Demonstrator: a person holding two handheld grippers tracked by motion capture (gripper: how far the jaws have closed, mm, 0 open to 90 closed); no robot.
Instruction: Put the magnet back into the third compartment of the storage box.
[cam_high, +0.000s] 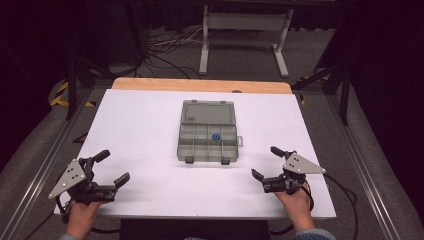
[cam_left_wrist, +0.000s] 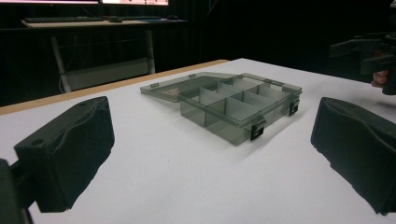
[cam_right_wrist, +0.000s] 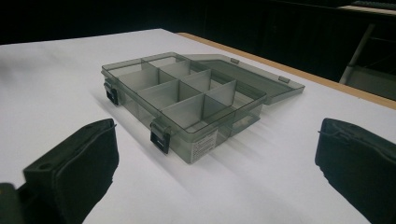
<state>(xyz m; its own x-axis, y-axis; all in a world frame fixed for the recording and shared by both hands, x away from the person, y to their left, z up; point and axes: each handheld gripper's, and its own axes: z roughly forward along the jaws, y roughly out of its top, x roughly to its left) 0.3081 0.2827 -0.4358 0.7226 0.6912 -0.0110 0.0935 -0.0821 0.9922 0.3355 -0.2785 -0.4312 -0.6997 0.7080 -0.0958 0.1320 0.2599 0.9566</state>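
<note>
A smoky grey plastic organizer box lies in the middle of the white table, its lid folded flat away from me. Dividers split it into several compartments, and a small blue round part sits in one near the right of the back row. Two black latches hang on its front wall. My left gripper rests near the front left corner, open and holding nothing; its view looks across at the box. My right gripper is open and holds nothing near the front right, facing the box.
The white table top has a wooden strip along its far edge. Beyond it stand a white desk frame and cables on a dark floor. The other hand and gripper show at the far right of the left gripper view.
</note>
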